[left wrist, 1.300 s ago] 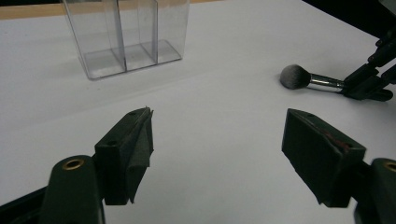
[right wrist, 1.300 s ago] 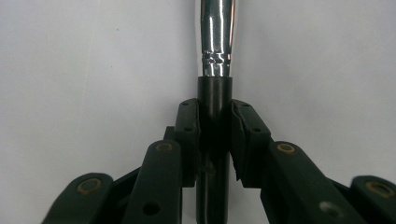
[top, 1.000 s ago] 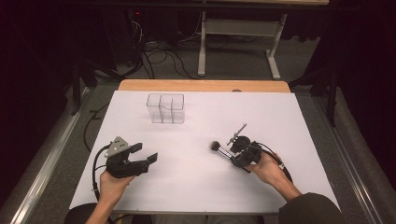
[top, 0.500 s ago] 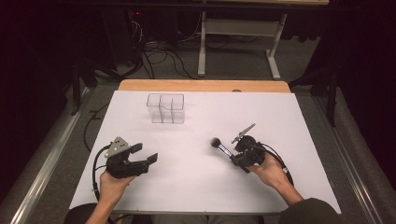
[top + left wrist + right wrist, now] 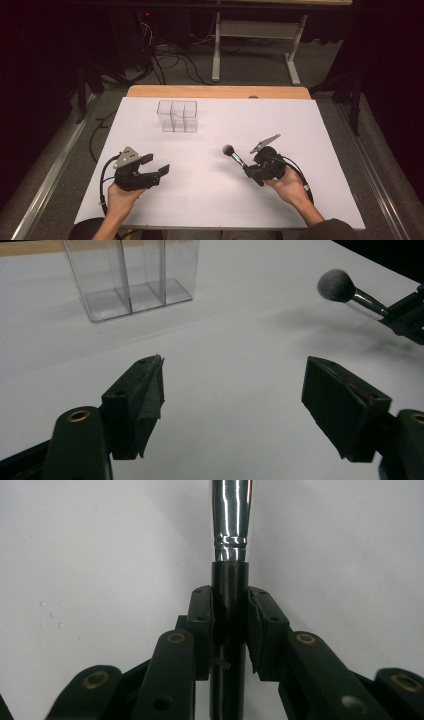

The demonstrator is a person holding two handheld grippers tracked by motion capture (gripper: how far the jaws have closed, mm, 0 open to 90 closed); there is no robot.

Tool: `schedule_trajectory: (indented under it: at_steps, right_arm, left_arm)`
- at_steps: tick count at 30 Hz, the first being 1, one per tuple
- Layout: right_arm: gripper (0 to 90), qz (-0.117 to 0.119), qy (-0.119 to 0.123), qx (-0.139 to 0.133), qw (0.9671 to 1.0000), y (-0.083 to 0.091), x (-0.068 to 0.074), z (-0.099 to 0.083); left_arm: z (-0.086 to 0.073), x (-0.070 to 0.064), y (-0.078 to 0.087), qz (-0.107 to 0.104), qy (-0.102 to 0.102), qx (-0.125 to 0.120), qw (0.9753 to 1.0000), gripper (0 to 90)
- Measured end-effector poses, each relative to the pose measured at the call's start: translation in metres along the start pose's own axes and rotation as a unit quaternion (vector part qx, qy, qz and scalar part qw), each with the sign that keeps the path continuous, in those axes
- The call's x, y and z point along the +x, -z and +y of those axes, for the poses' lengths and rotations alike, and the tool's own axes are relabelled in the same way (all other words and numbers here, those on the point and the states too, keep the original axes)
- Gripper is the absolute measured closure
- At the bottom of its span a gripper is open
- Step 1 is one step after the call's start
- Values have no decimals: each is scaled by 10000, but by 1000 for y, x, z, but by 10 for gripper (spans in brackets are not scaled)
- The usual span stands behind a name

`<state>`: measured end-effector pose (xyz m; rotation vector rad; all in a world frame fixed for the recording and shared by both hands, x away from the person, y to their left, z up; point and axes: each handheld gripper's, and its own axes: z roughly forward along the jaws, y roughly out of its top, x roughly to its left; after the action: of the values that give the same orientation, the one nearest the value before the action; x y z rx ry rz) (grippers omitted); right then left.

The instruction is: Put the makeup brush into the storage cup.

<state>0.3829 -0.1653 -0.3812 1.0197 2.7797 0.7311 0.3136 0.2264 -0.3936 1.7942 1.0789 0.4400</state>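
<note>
R gripper [image 5: 253,168] has brush [image 5: 233,154] lifted off table [image 5: 320,150], jaws clamped on black handle

Vs 1 s ago: brush head shifted a bit, handle now in line w/ jaws, tip aimed up-left toward organizer [image 5: 177,116], well apart; prob. carry-to-organizer step. L gripper [image 5: 154,165] wide open, idle, resting near left edge

The organizer [image 5: 177,116] is the one fixed obstacle on the bench [image 5: 320,125]. Nearer than it, bare sheet lies open to the left claw [image 5: 155,166], well apart. To the organizer's right and nearer, the brush [image 5: 233,153] juts from the right claw [image 5: 251,175], partly barring that side. Bench farther right lies bare.
</note>
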Motion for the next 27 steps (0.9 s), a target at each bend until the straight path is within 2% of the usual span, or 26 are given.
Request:
schedule_trajectory:
  at_steps: [12, 26, 27]
  right_arm:
    - [766, 181, -63, -342, 9992, 1, 7, -1]
    - [767, 255, -147, -624, 9976, 2, 14, -5]
    - [766, 252, -145, -645, 9975, 2, 14, -5]
  left_arm:
    - [1, -3, 0, -25, -63, -4, 10000, 251]
    - [4, -11, 2, -190, -208, -35, 9996, 250]
    - [4, -12, 0, -257, -200, -21, 9995, 250]
